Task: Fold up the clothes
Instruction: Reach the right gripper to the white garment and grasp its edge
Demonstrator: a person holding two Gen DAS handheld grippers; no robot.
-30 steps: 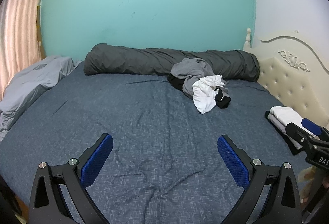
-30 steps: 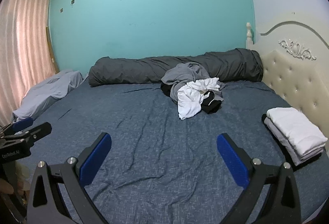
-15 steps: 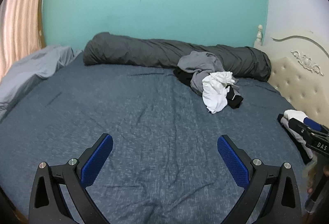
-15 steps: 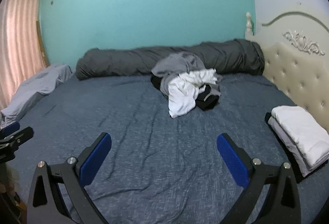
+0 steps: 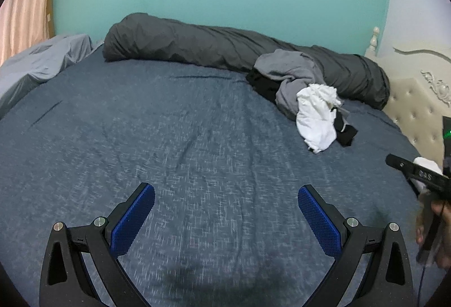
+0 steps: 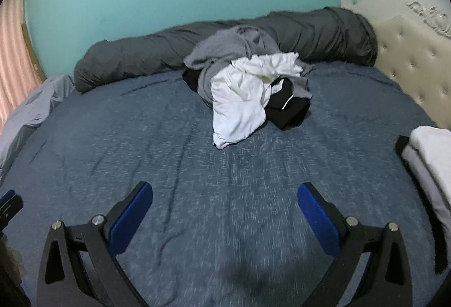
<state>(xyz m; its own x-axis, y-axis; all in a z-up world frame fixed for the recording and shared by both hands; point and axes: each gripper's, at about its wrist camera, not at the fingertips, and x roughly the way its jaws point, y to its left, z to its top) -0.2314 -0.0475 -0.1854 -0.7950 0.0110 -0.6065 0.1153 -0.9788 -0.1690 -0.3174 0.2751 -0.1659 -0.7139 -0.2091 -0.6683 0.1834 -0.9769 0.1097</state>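
Both the left gripper [image 5: 226, 211] and the right gripper [image 6: 225, 211] hover spread wide and empty over the blue-sheeted bed [image 6: 169, 154]. The crumpled heap of grey, white and black clothes [image 6: 248, 87] lies ahead against the rolled dark-grey duvet [image 6: 141, 58]; 1 folded white stack [image 6: 431, 149] sits at the right edge.

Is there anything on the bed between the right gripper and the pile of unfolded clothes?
Nothing visible. Only bare blue sheet lies between the open right gripper and the pile of clothes. The folded stack sits off to the right, outside that path.
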